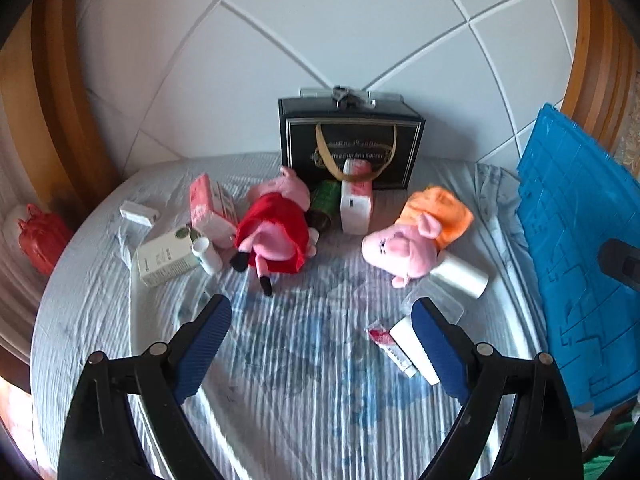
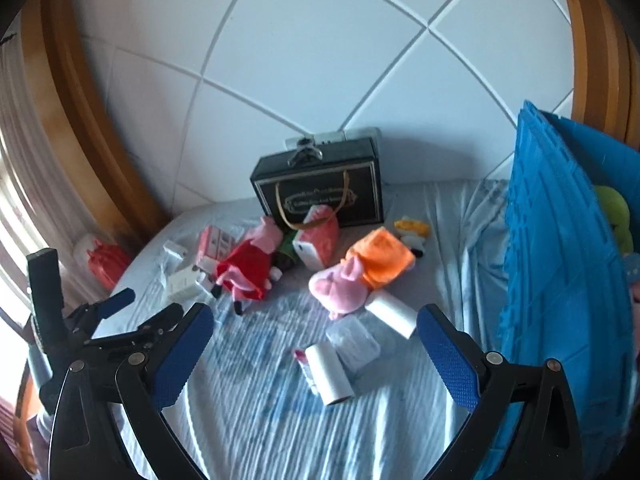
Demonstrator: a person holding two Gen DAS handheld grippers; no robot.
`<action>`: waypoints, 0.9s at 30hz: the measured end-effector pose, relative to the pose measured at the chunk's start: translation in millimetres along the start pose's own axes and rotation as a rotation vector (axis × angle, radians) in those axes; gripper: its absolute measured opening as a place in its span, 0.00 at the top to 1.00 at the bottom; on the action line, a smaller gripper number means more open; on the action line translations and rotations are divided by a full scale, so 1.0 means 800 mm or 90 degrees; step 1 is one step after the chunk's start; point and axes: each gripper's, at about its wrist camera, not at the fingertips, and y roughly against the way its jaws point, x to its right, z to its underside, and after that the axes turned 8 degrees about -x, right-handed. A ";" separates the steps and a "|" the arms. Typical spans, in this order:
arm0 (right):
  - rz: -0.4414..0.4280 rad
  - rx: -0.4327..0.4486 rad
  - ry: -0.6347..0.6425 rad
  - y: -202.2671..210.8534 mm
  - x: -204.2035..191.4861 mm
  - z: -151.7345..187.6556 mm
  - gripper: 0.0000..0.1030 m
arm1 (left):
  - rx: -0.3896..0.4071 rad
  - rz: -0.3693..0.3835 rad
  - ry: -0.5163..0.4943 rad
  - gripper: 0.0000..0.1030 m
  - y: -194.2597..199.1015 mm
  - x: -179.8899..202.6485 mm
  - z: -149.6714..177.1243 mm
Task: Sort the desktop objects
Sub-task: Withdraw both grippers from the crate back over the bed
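Mixed objects lie on a blue-striped sheet [image 1: 304,380]. A pig plush in a red dress [image 1: 276,232] [image 2: 248,264] lies left of a pig plush in an orange dress [image 1: 416,236] [image 2: 360,276]. A white roll [image 2: 332,376] and a pink tube [image 2: 304,360] lie nearest, beside a clear plastic box [image 2: 354,340]. My left gripper [image 1: 320,308] hangs open over bare sheet, and its right finger covers part of the white roll [image 1: 408,340]. My right gripper [image 2: 316,314] is open too, above the roll, holding nothing. The left gripper [image 2: 148,308] shows at the right wrist view's left edge.
A black gift box [image 1: 352,140] stands against the white padded headboard. Left of the plush lie a pink tissue pack [image 1: 208,208], a white carton [image 1: 164,256] and a white bottle [image 1: 206,254]. A blue crate [image 2: 560,280] stands at right, a red bag [image 1: 40,236] at far left.
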 end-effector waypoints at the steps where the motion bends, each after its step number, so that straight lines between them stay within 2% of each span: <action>1: 0.015 -0.012 -0.006 -0.022 0.004 0.012 0.00 | -0.015 0.000 0.003 0.10 -0.016 0.001 0.010; 5: 0.056 -0.075 -0.030 -0.096 0.026 0.049 0.00 | -0.093 -0.002 0.016 0.10 -0.081 0.009 0.050; 8: 0.055 -0.128 -0.037 -0.140 0.037 0.078 0.00 | -0.142 0.000 0.034 0.10 -0.121 0.016 0.069; 12: 0.030 -0.182 -0.027 -0.184 0.042 0.106 0.00 | -0.176 0.020 0.053 0.10 -0.155 0.028 0.072; 20: 0.036 -0.182 -0.079 -0.198 0.083 0.099 0.00 | -0.215 0.012 -0.023 0.10 -0.218 0.088 0.063; 21: 0.035 -0.183 -0.085 -0.199 0.088 0.098 0.00 | -0.217 0.001 -0.027 0.10 -0.225 0.091 0.062; 24: 0.029 -0.188 -0.092 -0.207 0.094 0.099 0.00 | -0.220 0.021 -0.009 0.10 -0.240 0.091 0.057; 25: 0.027 -0.191 -0.093 -0.210 0.094 0.099 0.00 | -0.235 0.018 -0.013 0.11 -0.248 0.091 0.056; 26: 0.023 -0.195 -0.091 -0.214 0.093 0.099 0.00 | -0.225 -0.001 -0.032 0.10 -0.250 0.095 0.057; 27: 0.022 -0.199 -0.088 -0.218 0.092 0.099 0.00 | -0.216 -0.001 -0.045 0.11 -0.249 0.096 0.057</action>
